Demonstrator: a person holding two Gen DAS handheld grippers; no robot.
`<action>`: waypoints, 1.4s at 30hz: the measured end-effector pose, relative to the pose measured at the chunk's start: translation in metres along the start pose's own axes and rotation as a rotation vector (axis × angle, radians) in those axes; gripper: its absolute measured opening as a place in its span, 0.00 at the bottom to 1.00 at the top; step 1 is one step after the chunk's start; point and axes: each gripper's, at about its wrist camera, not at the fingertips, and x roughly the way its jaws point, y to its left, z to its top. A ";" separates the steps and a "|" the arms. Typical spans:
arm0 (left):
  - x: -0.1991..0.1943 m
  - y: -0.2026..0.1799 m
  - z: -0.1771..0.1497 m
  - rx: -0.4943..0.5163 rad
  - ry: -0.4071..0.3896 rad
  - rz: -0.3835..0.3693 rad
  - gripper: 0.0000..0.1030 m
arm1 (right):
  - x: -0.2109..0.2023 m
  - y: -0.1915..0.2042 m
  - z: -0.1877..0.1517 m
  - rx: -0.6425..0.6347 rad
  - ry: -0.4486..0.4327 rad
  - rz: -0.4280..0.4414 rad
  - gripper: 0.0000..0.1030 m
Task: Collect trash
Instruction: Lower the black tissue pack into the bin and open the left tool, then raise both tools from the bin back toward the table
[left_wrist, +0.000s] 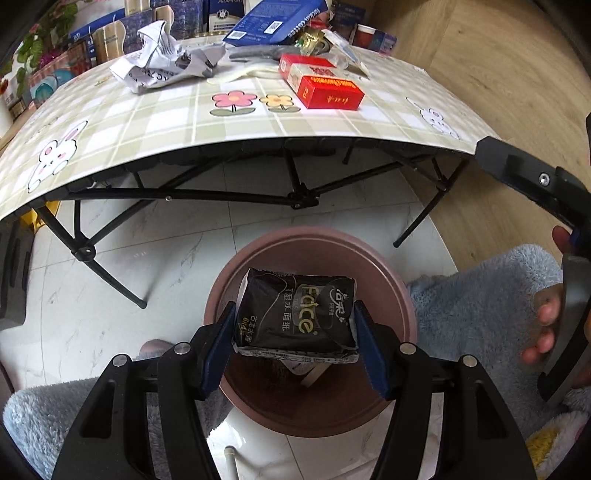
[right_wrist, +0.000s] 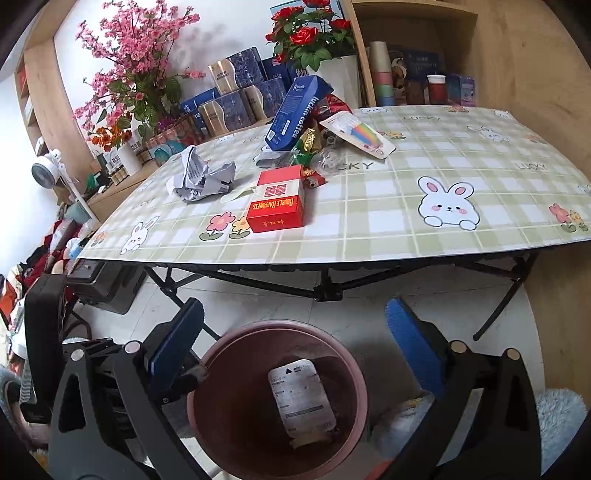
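On the folding bench (right_wrist: 369, 206) with its green checked rabbit-print cover lie a red cardboard cigarette box (right_wrist: 279, 201), a crumpled sheet of printed white paper (right_wrist: 201, 177) to its left, and a tilted blue coffee carton (right_wrist: 295, 110) at the far side among small wrappers. On the white tiled floor in front of the bench stands the round pink plastic bin (left_wrist: 314, 240), with a white labelled pouch (right_wrist: 301, 400) lying inside. The left gripper (left_wrist: 295, 345) has its jaws clamped on a black plastic tissue packet (left_wrist: 295, 314), held directly above the bin's opening. The right gripper (right_wrist: 295, 343) hangs over the bin with its jaws wide apart, holding nothing.
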 end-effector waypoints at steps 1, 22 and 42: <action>0.001 0.001 0.000 -0.003 0.002 -0.001 0.59 | 0.000 0.000 0.000 0.000 -0.001 0.001 0.95; -0.009 0.016 0.002 -0.094 -0.051 0.077 0.92 | -0.002 -0.007 -0.005 0.008 -0.015 -0.079 0.95; -0.037 0.041 0.020 -0.142 -0.191 0.158 0.93 | -0.002 -0.037 0.008 0.065 -0.036 -0.108 0.95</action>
